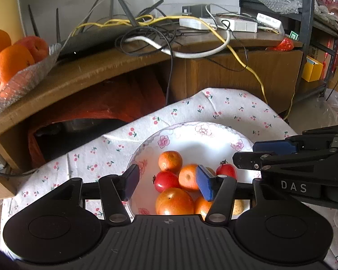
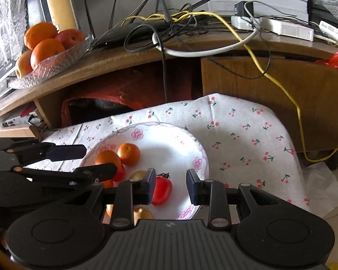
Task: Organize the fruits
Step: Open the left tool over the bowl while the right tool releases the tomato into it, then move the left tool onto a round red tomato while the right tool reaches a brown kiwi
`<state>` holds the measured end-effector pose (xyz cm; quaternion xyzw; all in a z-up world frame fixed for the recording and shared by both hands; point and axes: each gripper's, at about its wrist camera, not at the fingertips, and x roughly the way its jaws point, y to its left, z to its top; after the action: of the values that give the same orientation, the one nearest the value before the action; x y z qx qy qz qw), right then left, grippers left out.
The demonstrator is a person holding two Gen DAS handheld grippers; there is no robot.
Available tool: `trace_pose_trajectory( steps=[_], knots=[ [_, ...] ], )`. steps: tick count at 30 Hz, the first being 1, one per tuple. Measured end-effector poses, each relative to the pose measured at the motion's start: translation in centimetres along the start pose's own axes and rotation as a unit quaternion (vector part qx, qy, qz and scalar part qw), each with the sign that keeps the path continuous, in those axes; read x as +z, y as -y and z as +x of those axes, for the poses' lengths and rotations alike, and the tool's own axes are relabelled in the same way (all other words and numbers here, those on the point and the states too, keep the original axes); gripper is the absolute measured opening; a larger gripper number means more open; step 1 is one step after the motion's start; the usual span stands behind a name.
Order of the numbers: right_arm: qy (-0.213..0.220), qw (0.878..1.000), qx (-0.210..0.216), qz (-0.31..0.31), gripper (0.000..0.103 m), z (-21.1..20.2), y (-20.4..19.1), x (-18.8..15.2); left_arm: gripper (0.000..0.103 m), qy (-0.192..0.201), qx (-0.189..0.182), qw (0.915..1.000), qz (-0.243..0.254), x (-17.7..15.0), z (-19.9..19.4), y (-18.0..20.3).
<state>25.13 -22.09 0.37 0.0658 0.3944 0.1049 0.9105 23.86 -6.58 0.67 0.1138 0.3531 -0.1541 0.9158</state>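
The left gripper [image 1: 169, 182] hangs over a heap of fruit with its jaws about halfway apart and nothing held. Seen between them are a small tangerine [image 1: 170, 160], a red tomato-like fruit [image 1: 165, 181] and a larger orange-red fruit [image 1: 174, 201]. Its right pad overlaps a second tangerine [image 1: 188, 176], but contact cannot be told.

The right gripper [image 2: 171, 187] sits just beside it, jaws drawn narrow with a small empty gap. Another red fruit [image 2: 162, 190] lies against the outside of its left finger, not gripped. Both tools tilt downward, which suits reaching into the dish from above.

All this fruit rests in a white floral plate [image 2: 198, 150], crowded toward the near side, leaving the far side bare. The plate stands on a cherry-print cloth [image 2: 236, 123].

Behind, a wooden desk [image 2: 115, 60] carries tangled cables [image 2: 180, 18] and a clear dish [image 2: 63, 60] of oranges and apples, likely a second gathering place.
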Motion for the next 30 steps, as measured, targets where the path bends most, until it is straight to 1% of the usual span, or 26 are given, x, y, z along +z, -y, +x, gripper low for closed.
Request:
trace_pose_trajectory(
  steps=[6, 15, 25, 30],
  knots=[
    [0.004, 1.000, 0.001, 0.000, 0.031, -0.9, -0.2, 0.0, 0.066, 0.003, 0.001, 1.0000, 0.005, -0.4, -1.3, -0.1],
    [0.003, 1.000, 0.003, -0.024, 0.031, -2.7, -1.7, -1.0, 0.068, -0.009, 0.000, 0.9998, 0.017, -2.8, -3.9, 0.3],
    [-0.019, 0.999, 0.010, -0.045, 0.031, -5.0, -3.4, -3.6, 0.069, -0.033, -0.014, 0.9994, 0.002, -5.9, -6.2, 0.0],
    [-0.036, 0.998, 0.018, -0.057, 0.031, -5.8, -4.2, -5.3, 0.070, -0.045, -0.010, 0.9989, -0.008, -7.3, -7.3, -0.5]
  ],
)
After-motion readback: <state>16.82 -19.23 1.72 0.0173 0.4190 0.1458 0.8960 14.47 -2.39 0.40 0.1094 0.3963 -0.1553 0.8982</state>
